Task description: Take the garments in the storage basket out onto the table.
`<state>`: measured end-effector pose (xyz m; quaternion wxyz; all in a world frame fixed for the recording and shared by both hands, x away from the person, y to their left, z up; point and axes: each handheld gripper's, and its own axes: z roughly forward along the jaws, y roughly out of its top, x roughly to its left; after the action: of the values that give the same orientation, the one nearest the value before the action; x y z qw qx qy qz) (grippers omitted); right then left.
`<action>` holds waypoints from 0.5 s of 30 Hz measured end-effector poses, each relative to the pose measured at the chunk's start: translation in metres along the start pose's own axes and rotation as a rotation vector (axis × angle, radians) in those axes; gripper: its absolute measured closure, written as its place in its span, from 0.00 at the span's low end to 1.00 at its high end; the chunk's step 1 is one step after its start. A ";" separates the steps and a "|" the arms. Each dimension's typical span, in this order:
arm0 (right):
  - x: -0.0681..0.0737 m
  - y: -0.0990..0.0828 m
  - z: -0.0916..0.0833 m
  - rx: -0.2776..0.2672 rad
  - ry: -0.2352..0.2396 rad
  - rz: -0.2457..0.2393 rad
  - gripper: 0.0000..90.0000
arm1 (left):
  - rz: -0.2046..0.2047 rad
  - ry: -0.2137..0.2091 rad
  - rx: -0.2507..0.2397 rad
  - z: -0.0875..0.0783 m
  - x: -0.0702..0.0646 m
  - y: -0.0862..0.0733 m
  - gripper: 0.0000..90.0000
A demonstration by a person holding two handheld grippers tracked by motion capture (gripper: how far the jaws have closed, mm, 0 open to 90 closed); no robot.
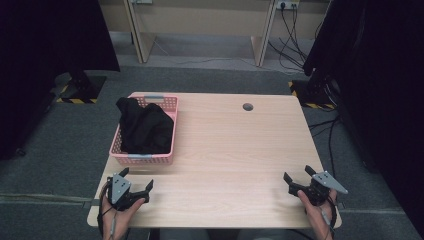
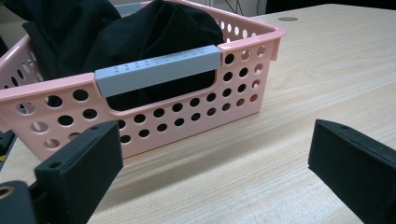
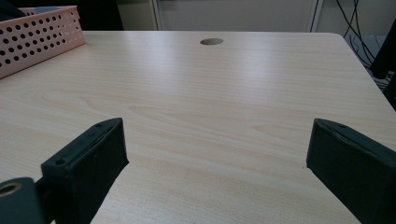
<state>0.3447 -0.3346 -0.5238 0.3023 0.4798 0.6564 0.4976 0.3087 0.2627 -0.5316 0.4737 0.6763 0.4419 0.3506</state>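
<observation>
A pink perforated basket (image 1: 171,131) (image 2: 243,100) stands at the table's left side, with grey handles (image 2: 159,71) on its short ends. Black cloth (image 1: 145,127) (image 2: 154,35) is heaped inside it and rises above the rim. My left gripper (image 1: 136,181) (image 2: 212,172) rests at the front left of the table, just in front of the basket, open with nothing between its jaws. At the front right, my right gripper (image 1: 299,176) (image 3: 215,172) is open over bare wood, empty. The basket's corner (image 3: 35,37) appears far left in the right gripper view.
The light wooden table (image 1: 235,150) has a round cable hole (image 1: 248,106) (image 3: 211,41) near its back edge. Dark curtains hang at both sides, and cables (image 1: 290,30) lie on the grey floor behind the table.
</observation>
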 end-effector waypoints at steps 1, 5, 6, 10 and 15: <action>0.000 0.000 0.000 -0.002 0.002 0.000 0.06 | 0.005 0.000 -0.004 -0.001 0.000 0.000 0.02; 0.000 0.000 0.000 -0.001 0.001 0.003 0.06 | -0.004 -0.003 -0.003 -0.001 0.000 0.000 0.01; 0.000 0.000 0.000 -0.002 0.000 0.001 0.06 | -0.004 -0.003 -0.003 -0.001 0.000 0.000 0.01; 0.000 0.000 0.000 0.002 0.000 -0.004 0.06 | -0.004 -0.011 -0.005 -0.001 -0.001 0.000 0.01; 0.001 0.000 0.001 0.005 0.002 -0.012 0.06 | -0.018 -0.010 -0.005 -0.001 0.000 0.000 0.01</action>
<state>0.3450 -0.3334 -0.5237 0.3033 0.4761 0.6608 0.4947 0.3077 0.2629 -0.5313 0.4808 0.6730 0.4444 0.3441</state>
